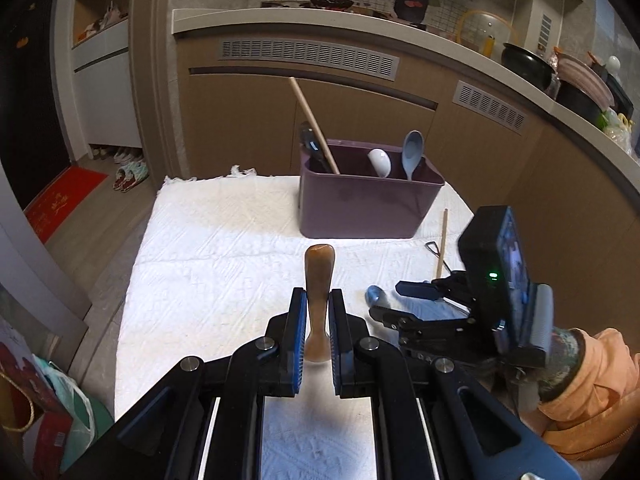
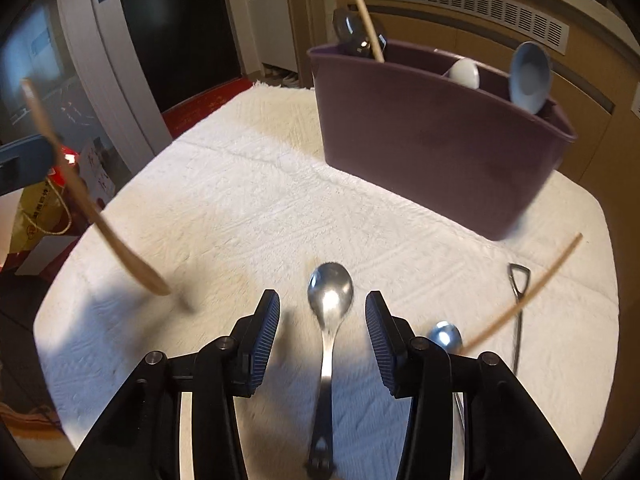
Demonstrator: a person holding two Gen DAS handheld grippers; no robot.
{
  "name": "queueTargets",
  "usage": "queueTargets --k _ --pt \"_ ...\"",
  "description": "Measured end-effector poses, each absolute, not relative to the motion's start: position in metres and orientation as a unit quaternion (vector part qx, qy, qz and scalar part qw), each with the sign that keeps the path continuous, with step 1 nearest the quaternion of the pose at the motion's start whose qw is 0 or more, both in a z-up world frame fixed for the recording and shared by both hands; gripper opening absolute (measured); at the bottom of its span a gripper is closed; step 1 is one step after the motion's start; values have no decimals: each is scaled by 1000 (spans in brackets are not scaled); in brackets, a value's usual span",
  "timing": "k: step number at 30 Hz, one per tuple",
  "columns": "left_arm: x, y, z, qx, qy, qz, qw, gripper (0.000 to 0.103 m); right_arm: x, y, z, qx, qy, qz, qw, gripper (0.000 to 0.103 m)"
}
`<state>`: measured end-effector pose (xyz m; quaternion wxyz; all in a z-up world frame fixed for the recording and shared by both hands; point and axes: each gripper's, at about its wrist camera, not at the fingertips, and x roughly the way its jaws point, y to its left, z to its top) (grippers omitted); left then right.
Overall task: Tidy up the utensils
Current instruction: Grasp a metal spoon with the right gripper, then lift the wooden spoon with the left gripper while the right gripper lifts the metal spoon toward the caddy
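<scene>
Two views are given, and each one catches stuff the other misses. From the left wrist, the left gripper [image 1: 318,332] is seen clamped shut on a wooden spoon [image 1: 318,300], held off the white cloth [image 1: 224,248]; the right gripper [image 1: 390,300] is seen far right, with an orange sleeve [image 1: 592,384] behind it. From the right wrist, the right gripper [image 2: 322,340] is seen with jaws apart, nothing pressed; a steel spoon [image 2: 329,312] is lying flat on the cloth [image 2: 240,200] between the pads, not gripped. That same wooden spoon [image 2: 100,216] is seen blurred at the left, in the air.

Count-wise: one purple caddy [image 2: 432,136] is parked at the far side of the cloth, with four things stuck in it — a wooden stick [image 2: 364,12] and a dark utensil [image 2: 352,32] in the left compartment, a white spoon [image 2: 464,72] and a blue spoon [image 2: 530,76] toward the right. On the cloth at the right, a second steel spoon bowl [image 2: 444,336], a thin metal utensil with a loop end [image 2: 519,304] and one chopstick [image 2: 528,296] are found, the chopstick laid across the other two.

Around it all, kitchen cabinets [image 1: 248,128] are seen behind, a red mat [image 1: 64,204] on the floor at the left.
</scene>
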<state>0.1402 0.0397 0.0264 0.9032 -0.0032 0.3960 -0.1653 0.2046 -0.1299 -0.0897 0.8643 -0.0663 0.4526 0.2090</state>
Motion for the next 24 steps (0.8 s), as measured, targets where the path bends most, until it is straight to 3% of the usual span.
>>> queueTargets --k 6,7,16,24 --pt "139 48 19 -12 402 -166 900 9 216 -115 -105 -109 450 196 864 45" --pt "139 49 19 -12 403 -167 900 9 216 -113 -103 -113 452 198 862 28" --pt "137 42 24 -10 398 -180 899 9 188 -130 -58 -102 424 195 878 29" --pt "149 16 75 16 341 -203 918 9 169 -161 47 -68 322 185 926 29"
